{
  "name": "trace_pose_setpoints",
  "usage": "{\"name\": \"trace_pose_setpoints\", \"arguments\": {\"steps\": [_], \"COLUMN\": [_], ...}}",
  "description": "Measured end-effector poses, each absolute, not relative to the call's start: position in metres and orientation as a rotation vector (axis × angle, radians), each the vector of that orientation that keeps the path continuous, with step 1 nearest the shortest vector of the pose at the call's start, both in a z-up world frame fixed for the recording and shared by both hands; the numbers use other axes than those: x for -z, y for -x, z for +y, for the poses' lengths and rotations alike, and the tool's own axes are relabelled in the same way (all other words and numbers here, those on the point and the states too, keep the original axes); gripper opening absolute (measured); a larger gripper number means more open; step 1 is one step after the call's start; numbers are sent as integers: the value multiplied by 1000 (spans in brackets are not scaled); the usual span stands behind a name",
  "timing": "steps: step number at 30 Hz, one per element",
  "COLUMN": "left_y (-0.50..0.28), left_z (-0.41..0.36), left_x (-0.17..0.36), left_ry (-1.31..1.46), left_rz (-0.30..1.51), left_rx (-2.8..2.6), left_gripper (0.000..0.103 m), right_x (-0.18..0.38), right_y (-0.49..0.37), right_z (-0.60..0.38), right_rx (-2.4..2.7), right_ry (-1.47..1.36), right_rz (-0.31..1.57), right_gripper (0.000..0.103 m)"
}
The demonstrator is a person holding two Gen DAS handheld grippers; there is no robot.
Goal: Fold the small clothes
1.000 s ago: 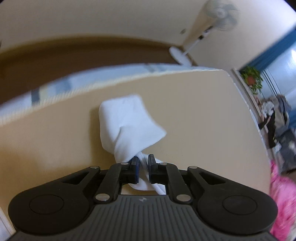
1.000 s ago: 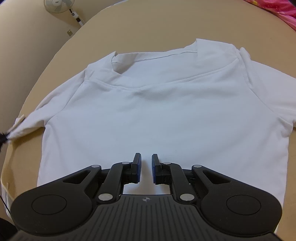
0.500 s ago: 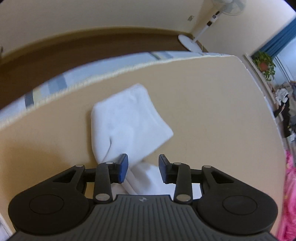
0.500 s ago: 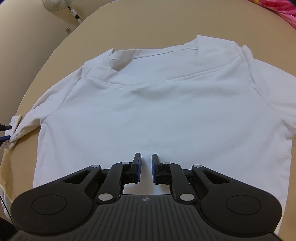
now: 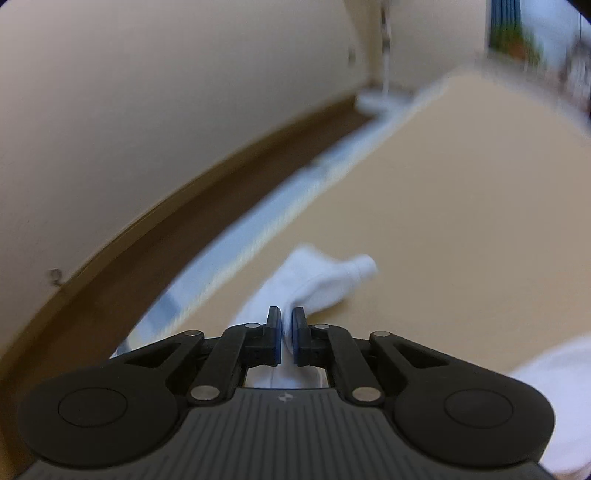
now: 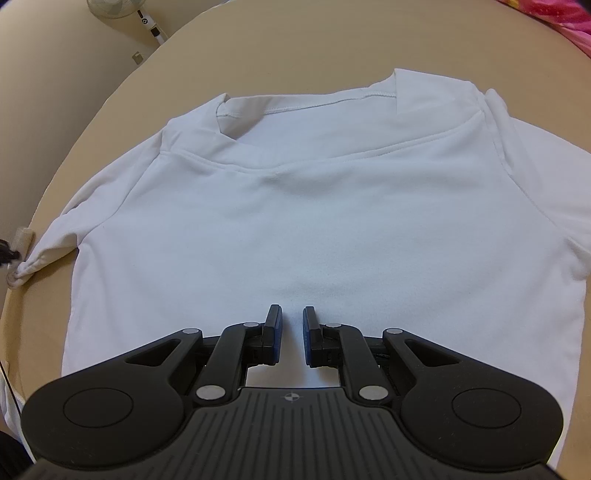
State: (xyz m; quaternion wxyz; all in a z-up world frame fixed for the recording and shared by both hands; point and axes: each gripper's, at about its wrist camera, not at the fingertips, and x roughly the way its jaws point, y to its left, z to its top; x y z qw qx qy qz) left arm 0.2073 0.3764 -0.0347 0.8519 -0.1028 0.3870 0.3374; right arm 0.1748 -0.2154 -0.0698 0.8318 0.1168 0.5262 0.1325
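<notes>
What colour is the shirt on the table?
The shirt is plain white, clearest in the right wrist view.

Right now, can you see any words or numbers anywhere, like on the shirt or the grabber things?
No readable words or numbers.
white shirt: plain, no print or label showing.
right gripper: only a small round crosshair mark on its body, no letters.
left gripper: a tiny pale logo mark, too small to read.
pink cloth: a pattern, no text.
The left wrist view is motion-blurred, so nothing beyond the gripper can be read.

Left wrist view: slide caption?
Left tool shut on the shirt sleeve, over the tan table.
</notes>
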Motion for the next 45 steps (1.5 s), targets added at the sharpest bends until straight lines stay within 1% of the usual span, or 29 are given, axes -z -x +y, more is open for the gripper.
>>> {"name": "trace_pose_setpoints", "arguments": {"steps": [2,4,6,7,10,13,14,15,16,19,23,27,31,33,34,36,37,38,39,40,42,44,45], "left_y": [-183,-155,-135,-126,-102,-108,-117,-128,-143,-179,-217,-239,-254,-260,-263,-268,-271,-271,-270,-263,-246,-215,-198], "left_z": [386,400,423,437,464,462,455,447,438,412,401,403,418,419,420,418,417,415,416,416,415,419,423], "left_x": [8,-7,-2,7,33,34,30,29,31,51,77,91,94,93,95,94,92,86,78,65,31,-7,-19], "left_ry": [400,537,678,765,908,881,822,768,710,580,517,433,413,390,375,333,302,284,293,326,381,478,523], "left_rz": [593,402,343,346,449,487,498,522,567,698,777,808,819,828,831,845,850,855,834,766,564,325,235], "left_rx": [-560,-500,-562,-641,-905,-851,-810,-771,-720,-651,-643,-678,-698,-710,-719,-743,-760,-769,-765,-735,-645,-553,-536], "left_gripper": [1,3,8,12,13,14,24,32,45,46,46,46,53,54,53,39,14,6,6,6,6,6,6], "right_x": [70,70,70,70,70,70,71,70,70,70,71,71,71,71,71,72,72,72,72,72,72,72,72], "right_y": [-175,-175,-175,-175,-175,-175,-176,-175,-174,-174,-175,-175,-175,-175,-174,-174,-175,-174,-174,-175,-175,-174,-175], "right_z": [-215,-214,-214,-214,-214,-212,-212,-210,-210,-209,-208,-207,-207,-206,-205,-204,-204,-204,-203,-203,-203,-202,-202], "right_rx": [-281,-280,-278,-279,-280,-275,-275,-273,-271,-271,-272,-275,-274,-274,-274,-275,-276,-276,-276,-277,-278,-277,-277], "right_ry": [-241,-239,-240,-239,-236,-232,-228,-224,-222,-215,-213,-204,-201,-193,-187,-178,-175,-173,-170,-168,-165,-161,-159], "right_rz": [1113,1113,1113,1112,1112,1111,1110,1108,1107,1102,1103,1099,1098,1096,1094,1091,1089,1088,1086,1085,1083,1080,1079], "right_gripper": [12,12,12,12,12,12,12,12,12,12,12,12,12,12,12,13,13,13,13,13,13,13,13]}}
